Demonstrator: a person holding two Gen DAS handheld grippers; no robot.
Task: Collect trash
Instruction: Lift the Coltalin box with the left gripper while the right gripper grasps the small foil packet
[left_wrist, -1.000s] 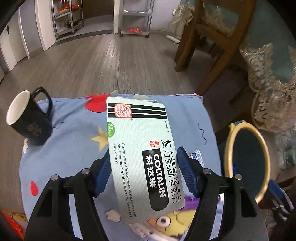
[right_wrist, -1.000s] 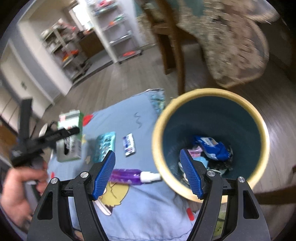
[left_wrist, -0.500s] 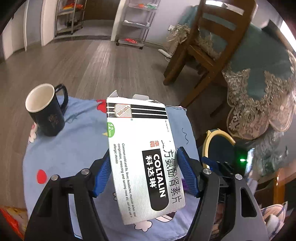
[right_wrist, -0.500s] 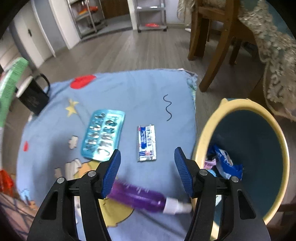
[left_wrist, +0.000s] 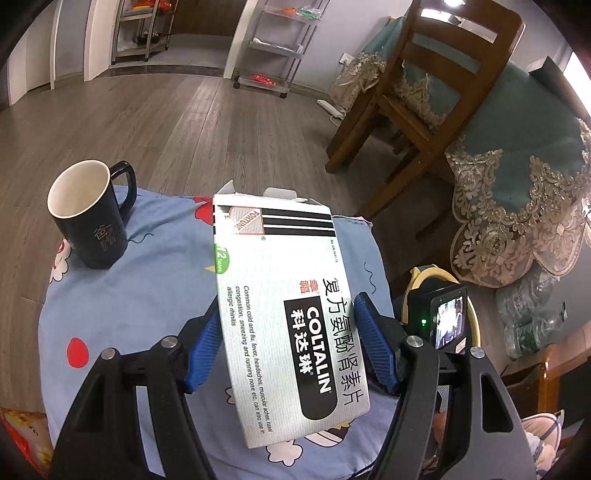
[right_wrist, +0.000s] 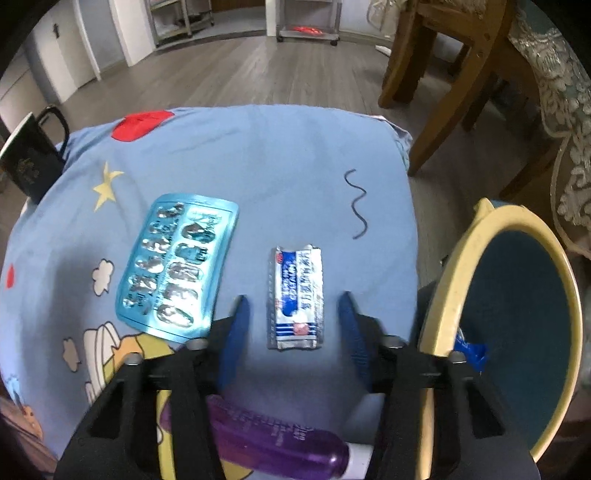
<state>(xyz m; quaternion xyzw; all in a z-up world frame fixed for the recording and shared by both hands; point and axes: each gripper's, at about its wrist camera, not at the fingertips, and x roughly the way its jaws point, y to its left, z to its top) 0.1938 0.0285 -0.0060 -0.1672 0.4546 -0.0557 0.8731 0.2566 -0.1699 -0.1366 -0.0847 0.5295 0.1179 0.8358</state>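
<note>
My left gripper (left_wrist: 286, 341) is shut on a white COLTALIN medicine box (left_wrist: 284, 295) and holds it above the blue cartoon cloth (left_wrist: 155, 295). My right gripper (right_wrist: 293, 328) is open, low over the cloth (right_wrist: 258, 155), with a small blue-and-white sachet (right_wrist: 297, 295) between its fingers. A blue blister pack (right_wrist: 177, 266) lies to the left of it. A purple bottle (right_wrist: 273, 443) lies under the gripper body. The yellow-rimmed blue bin (right_wrist: 513, 321) stands at the right, with a blue wrapper inside; its rim shows in the left wrist view (left_wrist: 424, 273).
A black mug (left_wrist: 88, 214) stands at the cloth's back left; it also shows in the right wrist view (right_wrist: 29, 158). A wooden chair (left_wrist: 424, 103) and a lace-edged teal tablecloth (left_wrist: 524, 155) are at the right. Metal shelves (left_wrist: 273, 44) stand far back.
My right gripper has swung from over the bin to over the cloth and come down around the sachet. My left gripper has lifted the box higher.
</note>
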